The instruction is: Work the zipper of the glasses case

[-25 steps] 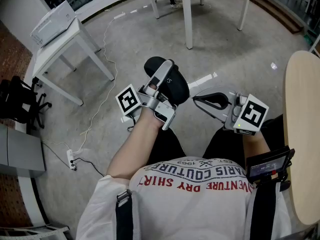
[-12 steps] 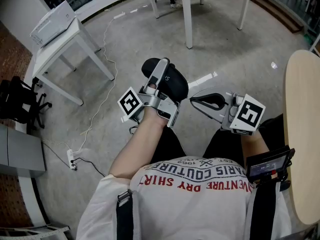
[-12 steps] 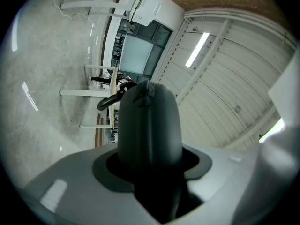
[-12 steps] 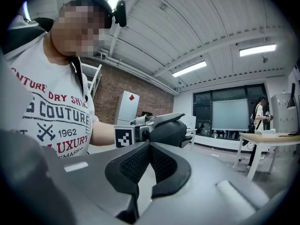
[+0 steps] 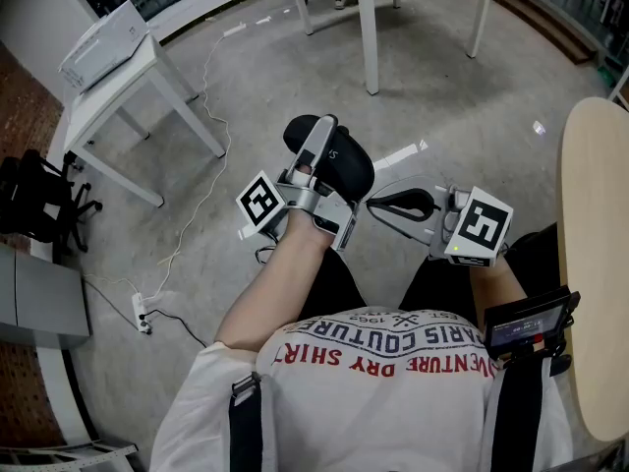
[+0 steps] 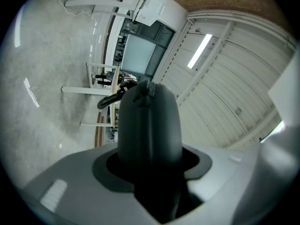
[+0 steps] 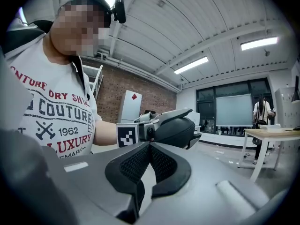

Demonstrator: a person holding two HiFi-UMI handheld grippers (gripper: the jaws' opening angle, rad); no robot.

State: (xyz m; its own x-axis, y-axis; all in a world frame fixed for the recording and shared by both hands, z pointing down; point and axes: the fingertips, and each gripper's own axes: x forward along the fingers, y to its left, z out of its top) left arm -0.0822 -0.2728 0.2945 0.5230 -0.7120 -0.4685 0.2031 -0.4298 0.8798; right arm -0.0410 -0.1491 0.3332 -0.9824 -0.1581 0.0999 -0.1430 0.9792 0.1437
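A black hard glasses case (image 5: 346,163) is held above the floor in front of the person's knees, with my left gripper (image 5: 316,144) shut on it; one grey finger (image 5: 314,150) lies across its top. In the left gripper view the case (image 6: 150,125) stands upright between the jaws and fills the middle. My right gripper (image 5: 370,203) is shut, its black pads pressed together, with the tips at the case's right edge. The right gripper view shows those tips (image 7: 150,143) meeting just below the case (image 7: 177,130). No zipper pull shows between them.
A white side table with a printer (image 5: 106,45) stands at the far left, and a table leg (image 5: 369,37) rises ahead. A wooden tabletop edge (image 5: 590,264) runs along the right. A cable and power strip (image 5: 141,313) lie on the concrete floor.
The right gripper has slid left, closing up on the case's edge, jaws still shut. The left gripper and case shifted only slightly.
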